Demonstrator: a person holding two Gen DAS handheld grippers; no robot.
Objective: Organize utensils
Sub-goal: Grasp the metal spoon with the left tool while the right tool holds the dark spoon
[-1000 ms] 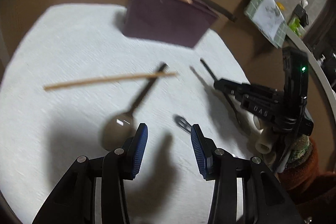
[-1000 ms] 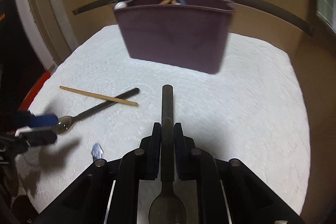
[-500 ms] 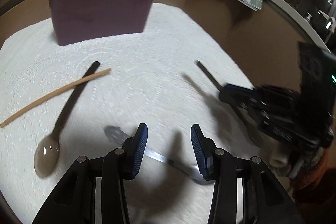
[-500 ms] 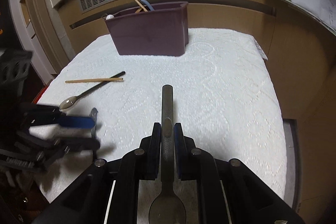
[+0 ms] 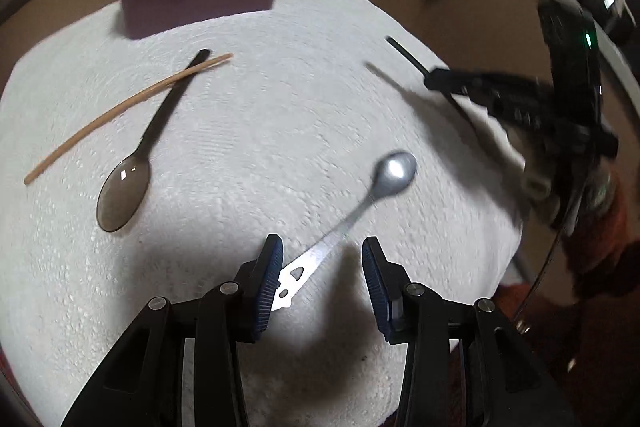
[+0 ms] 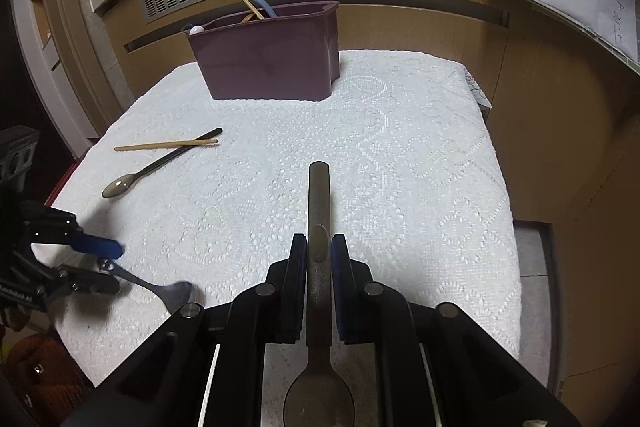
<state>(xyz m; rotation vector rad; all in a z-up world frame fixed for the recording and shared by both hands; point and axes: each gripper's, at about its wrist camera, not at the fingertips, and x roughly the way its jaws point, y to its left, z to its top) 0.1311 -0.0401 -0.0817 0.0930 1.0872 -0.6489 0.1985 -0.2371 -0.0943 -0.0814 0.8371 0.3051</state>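
While my right gripper [image 6: 319, 255] clenches a dark spoon [image 6: 319, 211] by its handle, my left gripper [image 5: 322, 267] gapes around a silver spoon [image 5: 352, 219] lying on the white cloth [image 6: 400, 167], the maroon caddy [image 6: 268, 63] beyond.

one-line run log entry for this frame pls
left gripper: open, fingers astride silver metal spoon handle | right gripper: shut on dark grey metal spoon | maroon plastic caddy: upright on white cloth
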